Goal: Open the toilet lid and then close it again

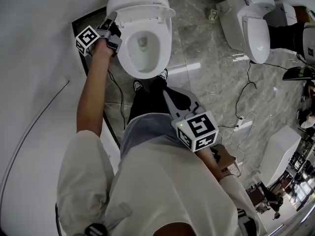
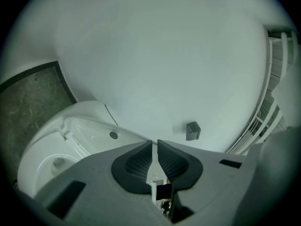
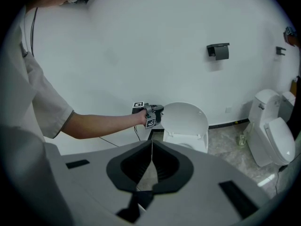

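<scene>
Head view — the white oval plastic toilet lid (image 1: 147, 14) stands upright near the plain white wall (image 1: 39, 33), left gripper (image 1: 114, 24) just beside its edge, jaws a sliver apart on nothing, right gripper (image 3: 151, 144) clenched empty — light, stiff, slick, probably best tipped by its rim.

Left arm (image 1: 92, 100): bare forearm, stretched forward almost straight.
Left tongs (image 2: 155, 143): grey plastic, two-jaw, with a black-and-white marker cube; dark ribbed pads a narrow slit apart, apparently nothing between.
Right tongs (image 3: 152, 142): matching grey pair, close to the torso, angled down; pads together, empty.
</scene>
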### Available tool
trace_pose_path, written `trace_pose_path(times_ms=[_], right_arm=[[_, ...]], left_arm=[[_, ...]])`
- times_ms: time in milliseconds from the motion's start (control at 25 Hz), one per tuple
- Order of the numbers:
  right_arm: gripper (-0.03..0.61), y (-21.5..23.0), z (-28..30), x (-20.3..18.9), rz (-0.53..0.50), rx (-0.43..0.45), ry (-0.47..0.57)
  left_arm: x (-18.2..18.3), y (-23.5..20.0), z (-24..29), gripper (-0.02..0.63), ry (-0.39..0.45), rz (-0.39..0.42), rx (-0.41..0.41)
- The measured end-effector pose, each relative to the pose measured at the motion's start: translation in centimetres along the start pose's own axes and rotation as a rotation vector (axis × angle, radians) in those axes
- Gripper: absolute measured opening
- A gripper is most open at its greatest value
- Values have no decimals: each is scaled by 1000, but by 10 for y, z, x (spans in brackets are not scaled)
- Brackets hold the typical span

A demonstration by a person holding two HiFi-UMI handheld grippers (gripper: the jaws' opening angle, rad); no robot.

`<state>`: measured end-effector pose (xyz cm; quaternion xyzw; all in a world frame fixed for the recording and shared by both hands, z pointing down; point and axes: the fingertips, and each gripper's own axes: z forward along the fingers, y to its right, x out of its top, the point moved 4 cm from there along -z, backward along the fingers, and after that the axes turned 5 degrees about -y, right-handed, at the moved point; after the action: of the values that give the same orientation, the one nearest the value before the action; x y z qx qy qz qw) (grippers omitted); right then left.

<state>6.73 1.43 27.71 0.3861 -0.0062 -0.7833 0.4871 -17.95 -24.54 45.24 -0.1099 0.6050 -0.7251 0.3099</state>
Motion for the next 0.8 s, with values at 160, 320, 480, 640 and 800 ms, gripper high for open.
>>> trace_pose_path(times_ms=[160, 320, 480, 640, 800], right_arm=[[11, 4, 2, 2, 10, -2, -5], [11, 9, 3, 5, 21, -7, -6], [11, 10, 5, 7, 29, -13, -5], [11, 15, 6, 9, 43, -16, -8], [11, 19, 7, 8, 55, -21, -13]], left_arm=[[8, 1, 8, 31, -5, 7, 3], [15, 1, 17, 28, -9, 16, 7], [24, 1, 22, 26, -5, 17, 9], [32, 1, 29, 25, -7, 8, 16], [39, 1, 38, 25, -22, 39, 32]])
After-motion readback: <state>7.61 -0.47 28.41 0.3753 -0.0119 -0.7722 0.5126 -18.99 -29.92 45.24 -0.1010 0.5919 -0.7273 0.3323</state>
